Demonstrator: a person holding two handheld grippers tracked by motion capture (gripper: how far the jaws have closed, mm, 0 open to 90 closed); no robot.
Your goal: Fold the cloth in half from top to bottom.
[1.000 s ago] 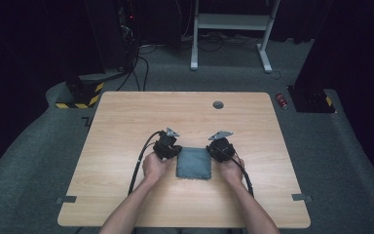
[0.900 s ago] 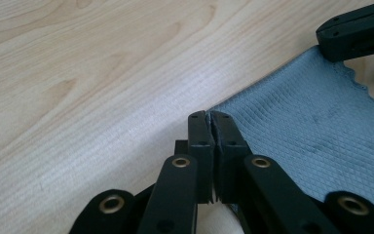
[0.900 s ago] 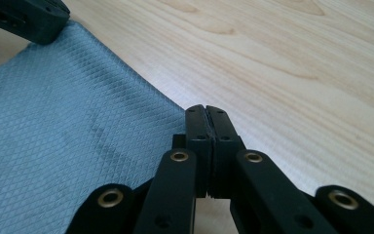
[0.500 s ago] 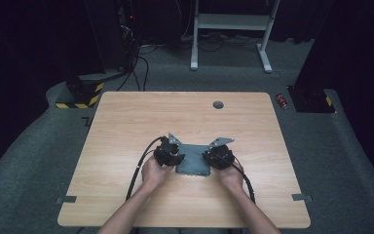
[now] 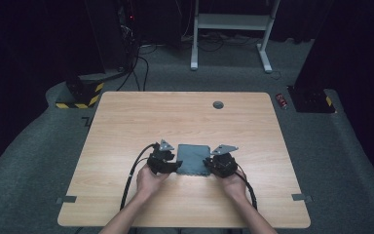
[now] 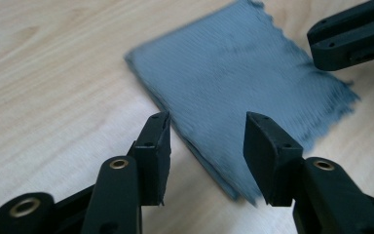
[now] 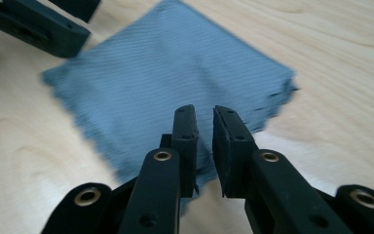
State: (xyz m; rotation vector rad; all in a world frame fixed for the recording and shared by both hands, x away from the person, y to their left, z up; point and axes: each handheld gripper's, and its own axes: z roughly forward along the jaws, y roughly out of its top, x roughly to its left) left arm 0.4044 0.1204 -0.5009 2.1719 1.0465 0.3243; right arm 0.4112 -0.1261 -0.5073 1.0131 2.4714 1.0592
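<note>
A grey-blue folded cloth [image 5: 193, 157] lies flat on the wooden table [image 5: 175, 117]. My left gripper [image 5: 174, 166] sits at the cloth's near left corner. In the left gripper view this gripper [image 6: 207, 141] is open, its jaws have just been opening, and the cloth's [image 6: 243, 83] edge lies below the gap, unpinched. My right gripper [image 5: 208, 166] is at the near right corner. Its jaws [image 7: 204, 126] have just parted to a narrow gap, with nothing between them, over the cloth [image 7: 165, 73].
A round cable hole [image 5: 218, 104] sits near the table's far edge. Bare wood surrounds the cloth on all sides. A red can [image 5: 282, 100] lies on the floor beyond the far right corner. Cables trail from both grippers toward the person.
Both hands have drawn back toward the person, from the cloth's far corners to its near corners. The cloth now lies uncovered between them.
</note>
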